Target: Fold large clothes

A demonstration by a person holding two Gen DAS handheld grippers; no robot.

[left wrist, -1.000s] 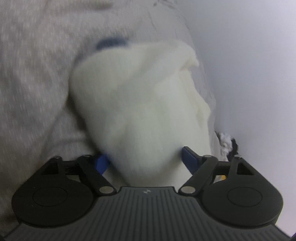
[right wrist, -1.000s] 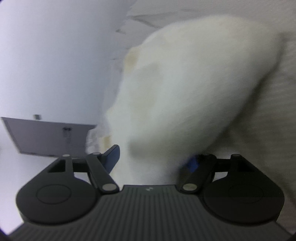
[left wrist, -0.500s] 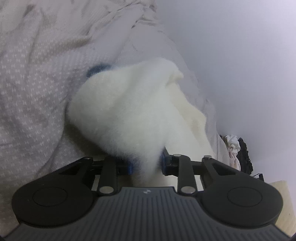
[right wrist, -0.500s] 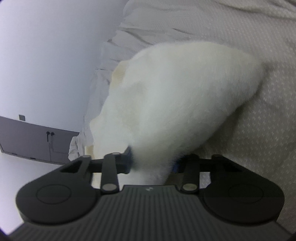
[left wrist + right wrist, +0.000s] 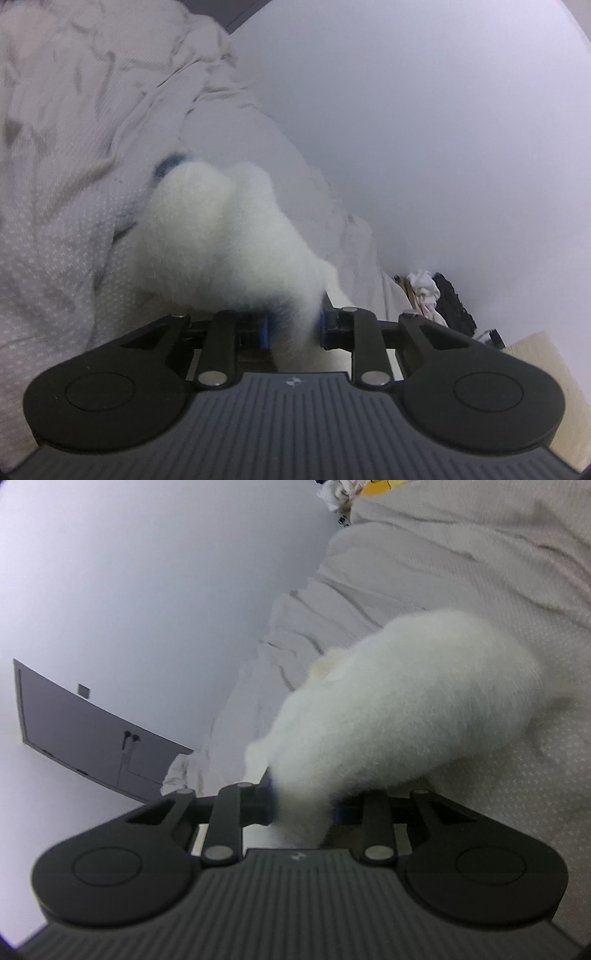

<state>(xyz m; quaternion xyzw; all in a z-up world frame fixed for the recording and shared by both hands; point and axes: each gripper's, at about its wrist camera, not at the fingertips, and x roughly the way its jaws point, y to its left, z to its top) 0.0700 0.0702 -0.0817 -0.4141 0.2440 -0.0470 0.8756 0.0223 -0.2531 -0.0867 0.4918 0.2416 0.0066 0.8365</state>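
Closing on fluffy white fleece garment (image 5: 221,243): left gripper (image 5: 293,326) | right gripper (image 5: 303,806) | dotted woven bedspread (image 5: 48,236)

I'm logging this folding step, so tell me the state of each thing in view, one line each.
White fluffy garment: bunched, pinched at two spots, partly raised off the bed cover.
Left tool: jaws closing, fleece pressed between them.
Right tool: jaws closing, fleece pressed between them.
Bed cover: rumpled and creased, lying under the garment.
Pile of clothes: heaped by the wall, untouched.
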